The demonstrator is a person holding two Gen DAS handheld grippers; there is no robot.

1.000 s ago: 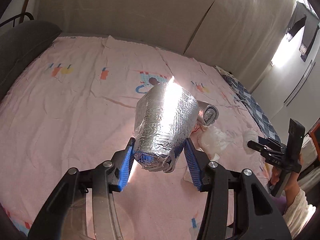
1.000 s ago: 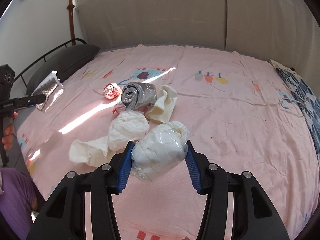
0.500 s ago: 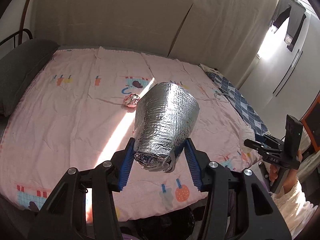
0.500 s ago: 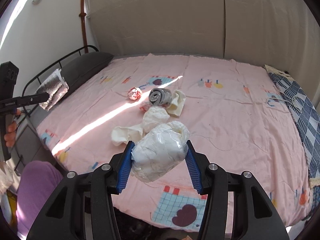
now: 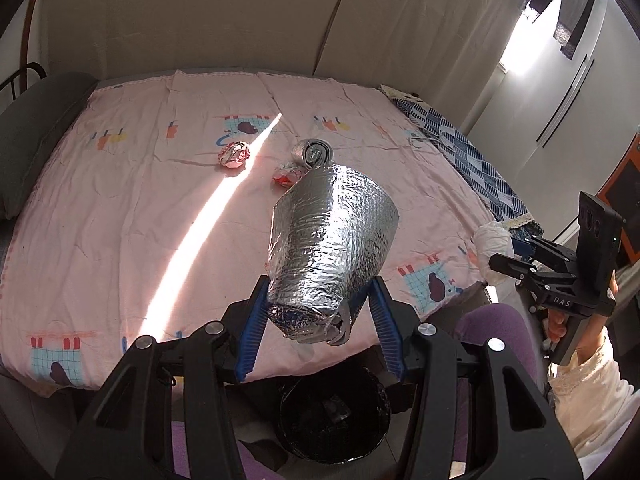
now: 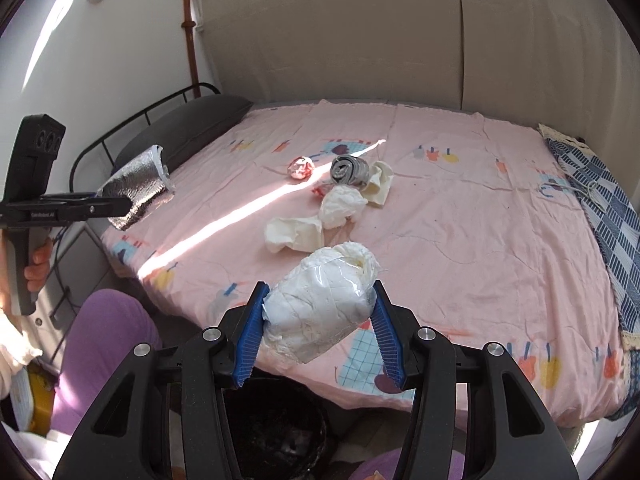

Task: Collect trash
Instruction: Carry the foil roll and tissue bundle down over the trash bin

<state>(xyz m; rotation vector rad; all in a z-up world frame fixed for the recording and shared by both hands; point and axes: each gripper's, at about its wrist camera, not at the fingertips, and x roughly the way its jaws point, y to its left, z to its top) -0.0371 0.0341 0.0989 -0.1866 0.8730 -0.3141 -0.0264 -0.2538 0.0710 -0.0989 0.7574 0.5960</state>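
Note:
My left gripper [image 5: 316,330] is shut on a crumpled silver foil bag [image 5: 332,240] and holds it in the air over the bed's near edge, above a black trash bin [image 5: 334,416] on the floor. My right gripper [image 6: 318,340] is shut on a white plastic-wrapped wad [image 6: 322,304], also above the bin [image 6: 280,428]. On the pink bed sheet [image 6: 460,220] lie a red-white crumpled ball [image 6: 301,168], a grey roll [image 6: 349,170], white crumpled papers [image 6: 340,210] and a cream cloth [image 6: 294,234].
A dark pillow [image 6: 192,128] and a metal headboard [image 6: 120,128] lie at the bed's left. A blue patterned cloth [image 6: 600,200] runs along the right edge. The person's purple-clad legs [image 6: 100,340] are beside the bin.
Both grippers have pulled back from over the bed to its near edge, each still holding its piece. The trash bin has come into view below them.

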